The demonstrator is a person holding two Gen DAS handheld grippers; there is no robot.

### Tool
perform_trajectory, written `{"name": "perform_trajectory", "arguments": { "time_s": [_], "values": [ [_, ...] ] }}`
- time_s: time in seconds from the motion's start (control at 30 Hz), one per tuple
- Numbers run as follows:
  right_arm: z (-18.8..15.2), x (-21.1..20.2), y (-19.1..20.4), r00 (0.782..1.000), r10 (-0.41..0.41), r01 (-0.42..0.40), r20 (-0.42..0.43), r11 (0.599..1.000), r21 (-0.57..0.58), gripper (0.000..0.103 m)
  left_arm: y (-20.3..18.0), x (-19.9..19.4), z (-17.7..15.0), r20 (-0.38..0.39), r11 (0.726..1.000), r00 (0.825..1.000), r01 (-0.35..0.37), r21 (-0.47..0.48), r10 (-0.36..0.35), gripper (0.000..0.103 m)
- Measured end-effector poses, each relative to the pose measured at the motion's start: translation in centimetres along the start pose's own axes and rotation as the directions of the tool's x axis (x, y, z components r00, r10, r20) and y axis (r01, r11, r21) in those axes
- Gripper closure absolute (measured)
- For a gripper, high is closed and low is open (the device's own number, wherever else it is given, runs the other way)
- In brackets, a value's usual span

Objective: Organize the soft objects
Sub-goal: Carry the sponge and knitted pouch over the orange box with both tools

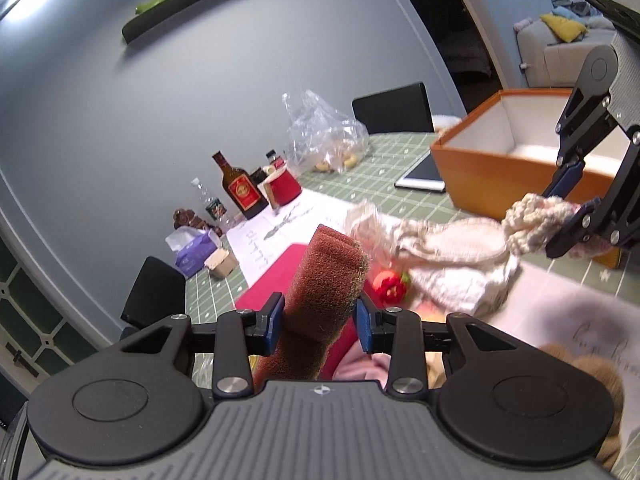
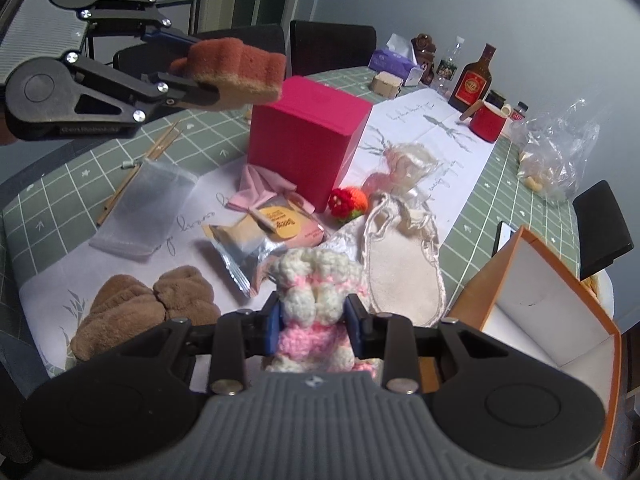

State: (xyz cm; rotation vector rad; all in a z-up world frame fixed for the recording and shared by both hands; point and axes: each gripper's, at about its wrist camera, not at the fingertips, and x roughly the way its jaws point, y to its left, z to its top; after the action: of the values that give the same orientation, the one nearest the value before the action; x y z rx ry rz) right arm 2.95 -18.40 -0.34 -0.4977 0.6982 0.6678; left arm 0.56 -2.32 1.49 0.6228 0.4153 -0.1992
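Observation:
My left gripper (image 1: 319, 322) is shut on a brown sponge (image 1: 326, 280) and holds it up above the table; it also shows in the right wrist view (image 2: 236, 74) at upper left. My right gripper (image 2: 314, 322) is shut on a cream and pink crocheted piece (image 2: 316, 292); it shows in the left wrist view (image 1: 536, 226) in front of the orange box (image 1: 480, 160). On the table lie a cream drawstring pouch (image 2: 400, 272), a red crocheted strawberry (image 2: 347, 203), a brown plush toy (image 2: 140, 308) and a pink cloth (image 2: 260, 188).
A magenta box (image 2: 304, 140) stands mid-table. The open orange box (image 2: 532, 320) is at the right, a phone (image 2: 505, 235) beside it. Snack packets (image 2: 256, 240), a clear pouch (image 2: 144, 208), sticks (image 2: 140, 168), bottles (image 2: 472, 80), a red cup (image 2: 486, 120), a tissue box (image 2: 394, 62) and a plastic bag (image 2: 556, 156) lie around.

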Motion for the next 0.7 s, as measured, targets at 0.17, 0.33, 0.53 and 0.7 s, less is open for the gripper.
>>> {"name": "perform_trajectory", "arguments": {
  "time_s": [0.17, 0.33, 0.53, 0.7],
  "values": [
    [0.2, -1.4, -1.2, 0.999, -0.028, 0.028, 0.031, 0.999, 0.016, 0.071, -0.7, 0.0, 1.9, 0.049, 1.000, 0.999, -0.001, -0.002, 0.002, 0.061],
    [-0.1, -3.9, -3.5, 0.994, -0.077, 0.073, 0.074, 0.995, 0.065, 0.071, -1.5, 0.1, 4.7, 0.103, 1.000, 0.995, 0.010, -0.003, -0.010, 0.061],
    [-1.3, -7.8, -7.5, 0.979, -0.154, 0.129, 0.133, 0.975, 0.180, 0.071, -4.5, -0.1, 9.0, 0.188, 0.995, 0.978, 0.078, 0.062, -0.088, 0.061],
    [-3.8, -9.9, -11.4, 0.963, -0.242, 0.201, 0.117, 0.937, 0.285, 0.071, -8.7, 0.4, 12.2, 0.233, 0.976, 0.957, 0.137, 0.168, -0.174, 0.061]
  ]
}}
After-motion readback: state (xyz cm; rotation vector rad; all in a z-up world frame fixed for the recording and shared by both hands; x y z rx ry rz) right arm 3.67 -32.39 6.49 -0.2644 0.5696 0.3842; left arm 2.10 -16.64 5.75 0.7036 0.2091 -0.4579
